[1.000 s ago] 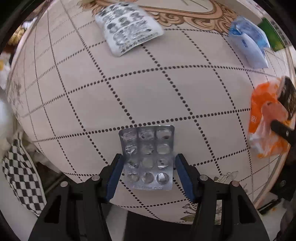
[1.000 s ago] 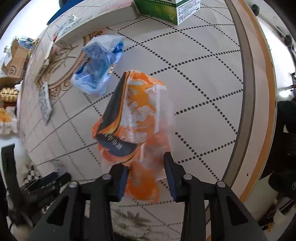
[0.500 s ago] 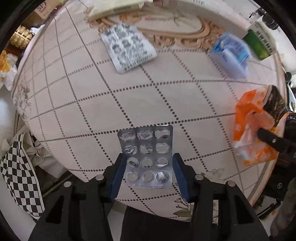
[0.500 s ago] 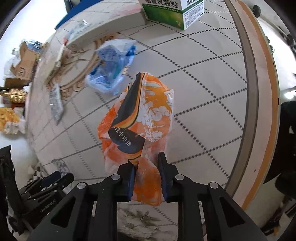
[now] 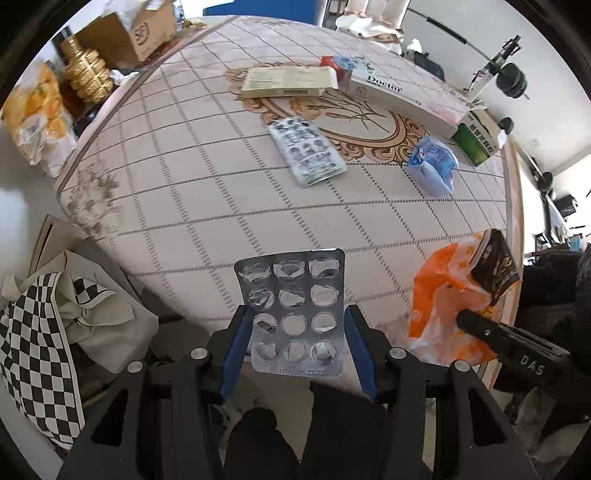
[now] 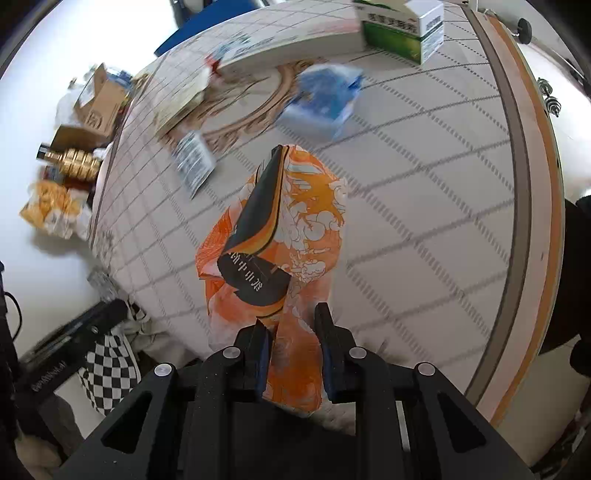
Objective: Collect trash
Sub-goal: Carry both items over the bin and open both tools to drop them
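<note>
Two pill sheets are showing: one silver sheet (image 5: 293, 314) and one printed sheet (image 5: 306, 149). One orange bag (image 6: 284, 258) and one blue bag (image 5: 434, 166) are showing. Three boxes are sitting on the table (image 5: 184, 177): a tan box (image 5: 288, 82), a long white box (image 5: 402, 99) and a green box (image 6: 402, 29). Two grippers are working, the left gripper (image 5: 294, 347) and the right gripper (image 6: 293, 343).

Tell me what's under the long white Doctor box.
The Doctor box lies on the table, over the ornate gold-framed flower motif, partly hiding its far edge. A red-and-blue box pokes out at its far end. Anything beneath the box is covered.
</note>
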`<action>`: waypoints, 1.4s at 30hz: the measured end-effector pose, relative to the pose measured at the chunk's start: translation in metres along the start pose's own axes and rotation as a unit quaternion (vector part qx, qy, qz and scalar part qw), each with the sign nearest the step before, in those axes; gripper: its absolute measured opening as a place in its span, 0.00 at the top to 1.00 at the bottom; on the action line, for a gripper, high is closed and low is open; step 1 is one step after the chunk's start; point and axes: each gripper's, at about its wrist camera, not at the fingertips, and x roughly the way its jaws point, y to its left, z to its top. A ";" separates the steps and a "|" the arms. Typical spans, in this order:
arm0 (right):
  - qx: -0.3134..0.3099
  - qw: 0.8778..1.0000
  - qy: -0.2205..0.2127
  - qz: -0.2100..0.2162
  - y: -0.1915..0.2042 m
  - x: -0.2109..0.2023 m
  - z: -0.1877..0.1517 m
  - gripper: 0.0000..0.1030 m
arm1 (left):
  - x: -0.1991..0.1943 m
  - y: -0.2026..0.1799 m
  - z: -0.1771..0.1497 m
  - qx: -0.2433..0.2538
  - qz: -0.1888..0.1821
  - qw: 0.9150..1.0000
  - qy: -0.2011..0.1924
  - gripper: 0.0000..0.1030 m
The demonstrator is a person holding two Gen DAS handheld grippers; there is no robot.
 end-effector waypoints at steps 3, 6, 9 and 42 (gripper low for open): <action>0.007 1.000 -0.003 0.000 0.023 0.003 -0.041 0.77 | -0.008 0.031 -0.030 0.008 -0.015 1.000 -0.004 0.53; 0.020 1.000 0.001 0.001 0.048 0.016 -0.086 0.77 | -0.004 0.071 -0.063 0.009 -0.030 1.000 0.002 0.53; 0.034 0.999 0.029 0.008 0.076 0.050 -0.137 0.77 | 0.012 0.112 -0.096 -0.003 -0.029 0.999 0.026 0.53; 0.025 0.991 0.117 -0.067 -0.016 0.532 -0.148 0.04 | 0.450 0.261 -0.149 -0.121 -0.041 0.978 0.164 0.07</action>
